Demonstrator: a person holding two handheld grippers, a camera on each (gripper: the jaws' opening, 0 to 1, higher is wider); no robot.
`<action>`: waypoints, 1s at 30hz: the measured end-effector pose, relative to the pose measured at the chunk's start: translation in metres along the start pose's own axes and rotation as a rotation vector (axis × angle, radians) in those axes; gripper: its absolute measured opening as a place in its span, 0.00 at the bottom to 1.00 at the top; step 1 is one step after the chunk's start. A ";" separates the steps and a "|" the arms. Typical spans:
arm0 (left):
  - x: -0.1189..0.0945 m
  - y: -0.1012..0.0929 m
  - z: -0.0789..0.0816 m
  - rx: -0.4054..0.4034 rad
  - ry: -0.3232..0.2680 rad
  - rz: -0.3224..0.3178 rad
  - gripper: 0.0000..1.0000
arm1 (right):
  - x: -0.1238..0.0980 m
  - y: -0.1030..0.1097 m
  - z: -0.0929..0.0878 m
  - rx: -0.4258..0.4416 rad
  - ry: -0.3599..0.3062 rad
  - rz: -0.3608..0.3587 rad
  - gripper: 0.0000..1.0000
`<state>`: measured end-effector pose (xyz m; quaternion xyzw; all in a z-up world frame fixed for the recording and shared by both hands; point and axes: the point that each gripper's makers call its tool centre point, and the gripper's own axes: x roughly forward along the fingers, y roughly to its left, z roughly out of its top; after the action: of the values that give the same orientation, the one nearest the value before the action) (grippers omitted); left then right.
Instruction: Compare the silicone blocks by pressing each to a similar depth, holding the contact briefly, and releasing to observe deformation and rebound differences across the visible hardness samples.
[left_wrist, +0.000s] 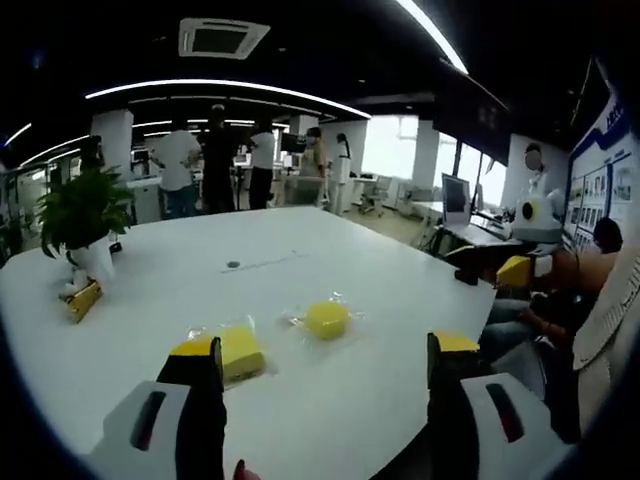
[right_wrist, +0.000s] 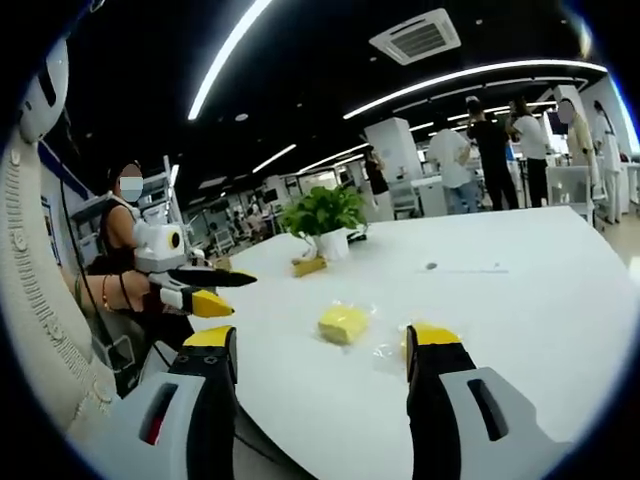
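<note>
Two yellow silicone samples in clear wrappers are lying on the white bench (left_wrist: 330, 420), near one of its edges and well apart from each other. In the left gripper view, the square block (left_wrist: 238, 350) is sitting just beyond the left tool (left_wrist: 330, 365), close to one of its jaws, and the round block (left_wrist: 327, 319) is lying a little farther toward the middle of the bench. The left tool is standing wide open with nothing between its jaws, hovering above the bench edge. In the right gripper view, the right tool (right_wrist: 322, 350) is likewise gaping wide and holding nothing; the square block (right_wrist: 343, 323) is resting ahead between its jaws, and the round block (right_wrist: 405, 345) is partly hidden behind one jaw tip. A potted plant (right_wrist: 324, 220) is standing near the far edge beside a small yellow-brown box (right_wrist: 309, 266). People are standing in the background.
</note>
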<state>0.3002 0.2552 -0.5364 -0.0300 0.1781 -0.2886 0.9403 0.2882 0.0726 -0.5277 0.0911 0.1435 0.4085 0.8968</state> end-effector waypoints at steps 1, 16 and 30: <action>-0.002 0.000 0.000 -0.003 -0.004 0.000 0.84 | -0.001 0.000 -0.001 0.001 0.000 0.000 0.64; -0.044 -0.001 -0.017 -0.163 -0.086 -0.018 0.90 | -0.020 0.018 -0.026 0.039 0.022 -0.027 0.72; -0.056 0.009 -0.025 -0.157 -0.059 0.018 0.89 | -0.044 0.003 -0.035 0.037 0.091 -0.079 0.73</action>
<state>0.2525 0.2948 -0.5437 -0.1104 0.1728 -0.2642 0.9424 0.2469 0.0423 -0.5523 0.0832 0.1953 0.3740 0.9028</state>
